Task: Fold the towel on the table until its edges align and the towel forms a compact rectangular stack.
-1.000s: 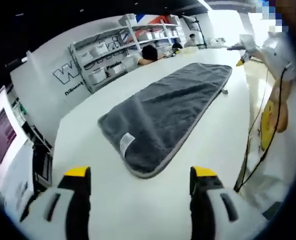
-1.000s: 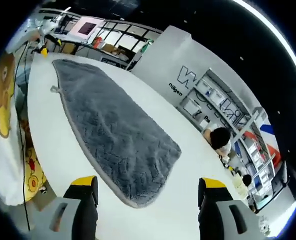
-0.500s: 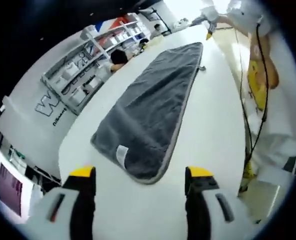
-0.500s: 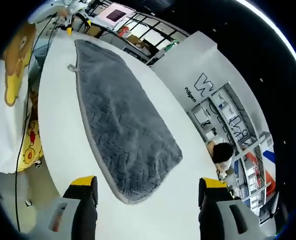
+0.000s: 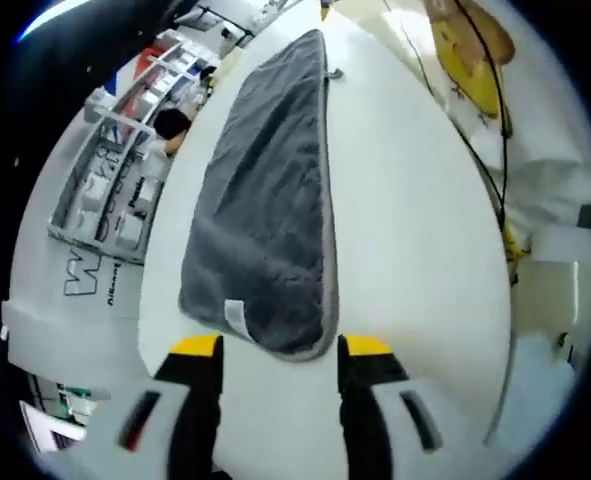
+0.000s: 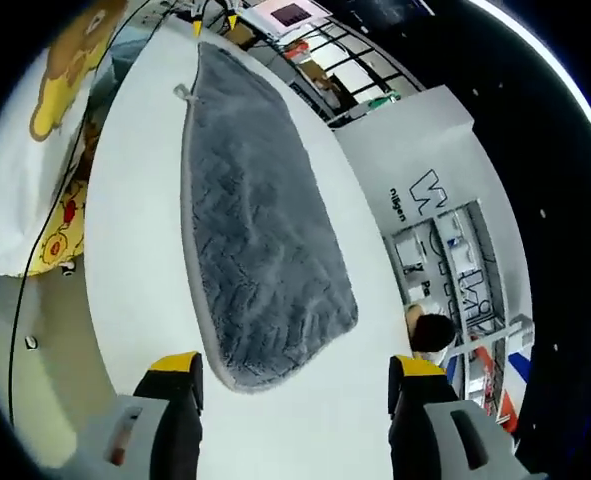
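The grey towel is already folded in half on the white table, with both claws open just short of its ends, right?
Not folded: the grey towel lies spread flat in one layer on the white table, as the right gripper view shows. Both claws are open near its ends.

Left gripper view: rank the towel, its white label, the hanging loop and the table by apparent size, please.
1. Table, largest.
2. Towel.
3. White label, though it lies nearest the camera, so it looks bigger.
4. Hanging loop, tiny at the far end; its rank against the label is unsure.
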